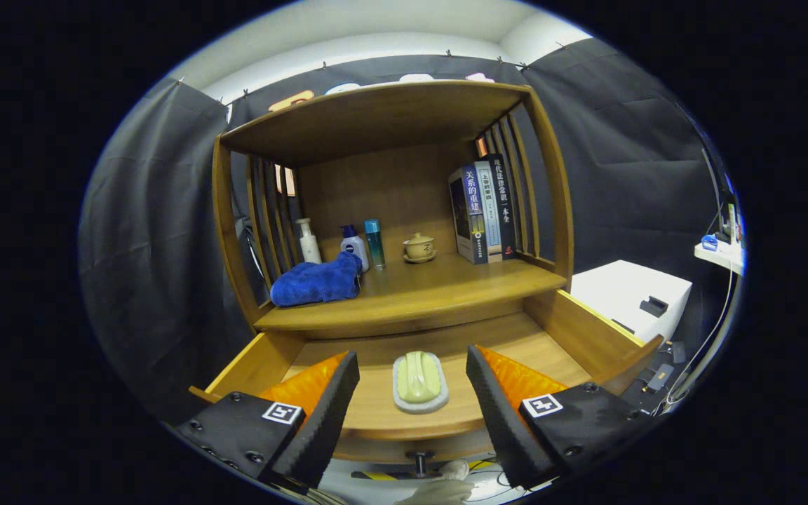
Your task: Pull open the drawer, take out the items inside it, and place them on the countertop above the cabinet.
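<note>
- Gripper (412, 393) hangs over the pulled-out drawer (590, 335), its two fingers spread wide apart and pressing on nothing.
- Between the fingers, with a clear gap to each, lies a pale green soap bar in its grey dish (419, 381), resting on the drawer's wooden floor close to the front edge.
- Soap and dish sit about midway between the drawer's left and right walls; the rest of the floor that shows is bare wood.
- At the drawer's front, below the fingers, a small dark knob (419, 461) sticks out from the front panel.
- Beyond the drawer, the cabinet's countertop (439, 287) runs across under an open shelf frame with slatted sides.
- Near the countertop's left edge lies a crumpled blue cloth (317, 281), partly over the front-left corner area.
- Behind the cloth, toward the back-left corner, stand a white pump bottle (308, 240), a white bottle with a blue cap (354, 246) and a slim teal bottle (374, 243), close together in a row.
- Near the middle of the back edge sits a small lidded cup on a saucer (419, 247).
- At the countertop's right side, a few books (482, 209) stand upright against the slats.
- To the right of the cabinet, well apart from it, stands a white box (630, 292).
</note>
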A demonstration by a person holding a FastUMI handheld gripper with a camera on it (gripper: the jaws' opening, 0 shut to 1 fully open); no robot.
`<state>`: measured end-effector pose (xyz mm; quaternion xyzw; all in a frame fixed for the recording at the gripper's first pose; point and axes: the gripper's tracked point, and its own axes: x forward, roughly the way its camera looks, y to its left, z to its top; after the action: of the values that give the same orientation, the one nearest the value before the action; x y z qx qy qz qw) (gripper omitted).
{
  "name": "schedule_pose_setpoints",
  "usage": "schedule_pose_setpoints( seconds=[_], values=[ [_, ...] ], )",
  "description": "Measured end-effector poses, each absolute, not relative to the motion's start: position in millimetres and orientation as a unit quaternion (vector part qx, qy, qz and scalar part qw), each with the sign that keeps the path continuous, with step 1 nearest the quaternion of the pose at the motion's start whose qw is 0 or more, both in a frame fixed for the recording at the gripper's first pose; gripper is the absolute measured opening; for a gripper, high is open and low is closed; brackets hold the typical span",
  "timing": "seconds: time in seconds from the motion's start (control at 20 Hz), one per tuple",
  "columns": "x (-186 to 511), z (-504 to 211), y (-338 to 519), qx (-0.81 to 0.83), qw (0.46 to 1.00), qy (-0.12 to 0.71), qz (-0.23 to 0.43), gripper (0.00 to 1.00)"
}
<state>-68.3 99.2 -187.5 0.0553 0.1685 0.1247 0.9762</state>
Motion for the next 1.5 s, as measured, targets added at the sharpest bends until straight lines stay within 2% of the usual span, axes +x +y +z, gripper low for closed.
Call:
schedule_pose_setpoints(
  seconds=[0.15, 0.7, 1.05, 1.2, 1.4, 1.5],
  values=[
    [-48.1, -188.1, 99.9, 0.052, 0.974, 0.200, 0.098, 0.99],
    [6.7, -234.0, 123.2, -0.039, 0.923, 0.366, 0.112, 0.99],
    [22.3, -270.6, 136.0, -0.026, 0.876, 0.467, 0.115, 0.99],
    [24.7, -288.1, 142.0, -0.026, 0.858, 0.499, 0.118, 0.90],
    [25.7, -306.8, 140.4, -0.031, 0.844, 0.524, 0.108, 0.74],
    [24.8, -315.2, 138.2, -0.034, 0.837, 0.536, 0.101, 0.72]
  ],
)
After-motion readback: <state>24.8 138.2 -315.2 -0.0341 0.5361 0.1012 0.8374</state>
